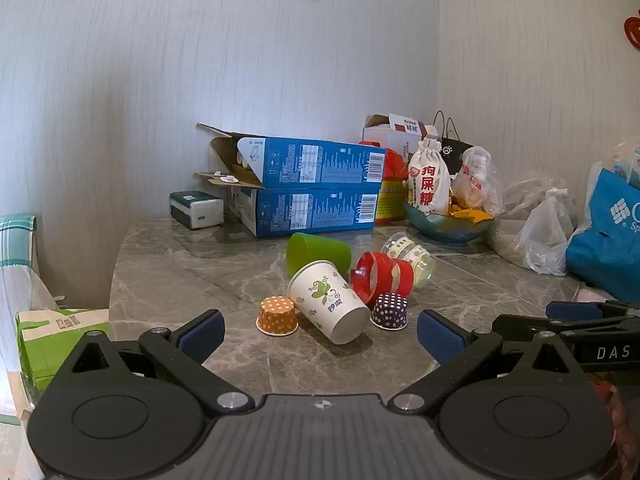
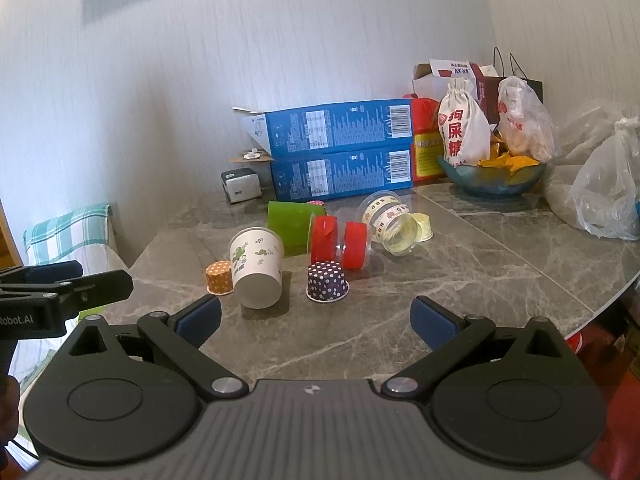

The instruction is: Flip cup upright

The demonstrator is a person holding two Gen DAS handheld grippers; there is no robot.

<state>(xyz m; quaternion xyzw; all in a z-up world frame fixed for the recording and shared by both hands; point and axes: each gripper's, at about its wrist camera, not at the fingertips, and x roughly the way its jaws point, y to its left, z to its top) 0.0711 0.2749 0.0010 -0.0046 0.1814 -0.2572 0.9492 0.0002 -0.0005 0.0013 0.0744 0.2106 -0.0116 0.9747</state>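
Both tongs are wide and hold nothing: the left tongs (image 1: pixel 320 332) and the right tongs (image 2: pixel 316 320) hover above the near edge of the desk (image 2: pixel 460 280). At twelve o'clock of them lies the white paper cup (image 1: pixel 330 300) on its side, its base toward the cameras, between an orange dotted cup (image 1: pixel 277 315) at nine o'clock and a purple one (image 1: pixel 390 311) at three (both mouth down). The step seems to be the approach; the next move probably calls for gripping the cup wall and turning it upright.

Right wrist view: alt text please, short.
Open right gripper hovers above a marble table facing toppled cups: a white leaf-print paper cup, green cup, red-banded clear cup, plus upside-down orange and purple polka-dot cups. Blue boxes behind.
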